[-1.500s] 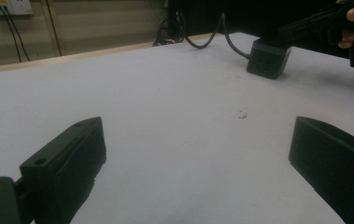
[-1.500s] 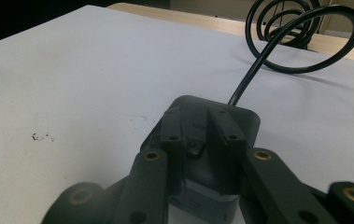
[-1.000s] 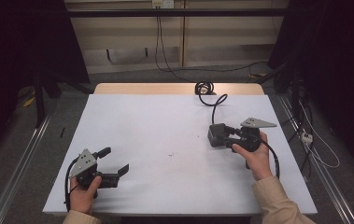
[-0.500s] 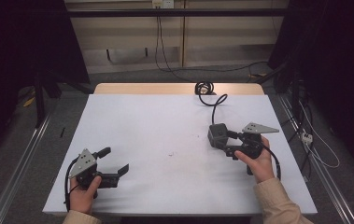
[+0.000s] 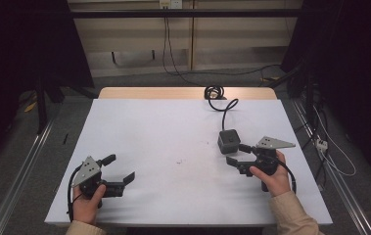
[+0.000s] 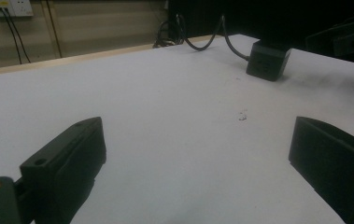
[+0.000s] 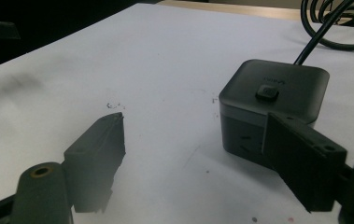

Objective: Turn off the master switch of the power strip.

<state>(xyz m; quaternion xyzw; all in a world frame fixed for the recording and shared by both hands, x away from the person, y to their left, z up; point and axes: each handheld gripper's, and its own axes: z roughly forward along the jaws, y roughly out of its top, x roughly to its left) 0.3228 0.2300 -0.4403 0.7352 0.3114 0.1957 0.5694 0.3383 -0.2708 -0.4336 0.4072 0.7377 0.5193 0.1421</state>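
Note:
A black cube-shaped power socket [image 5: 229, 140] with a button on top sits on the white table [image 5: 173, 127], right of centre. Its black cable [image 5: 220, 107] runs to a coil at the far edge. My right gripper [image 5: 236, 153] is open just in front of the cube. In the right gripper view the cube [image 7: 272, 93] stands right behind the right-hand jaw, not between the jaws, and the right gripper [image 7: 193, 121] holds nothing. My left gripper [image 5: 119, 168] is open over the near left of the table. The left gripper [image 6: 195, 130] faces the distant cube [image 6: 268, 58].
The cable coil [image 5: 214, 92] lies at the table's far edge. Small dark specks [image 5: 179, 161] mark the middle of the table top. A wooden strip [image 5: 149, 93] runs along the far edge, and loose cables [image 5: 330, 152] lie on the floor to the right.
My right gripper has drawn back from the cube toward the near edge. The cube and my left gripper have stayed where they were.

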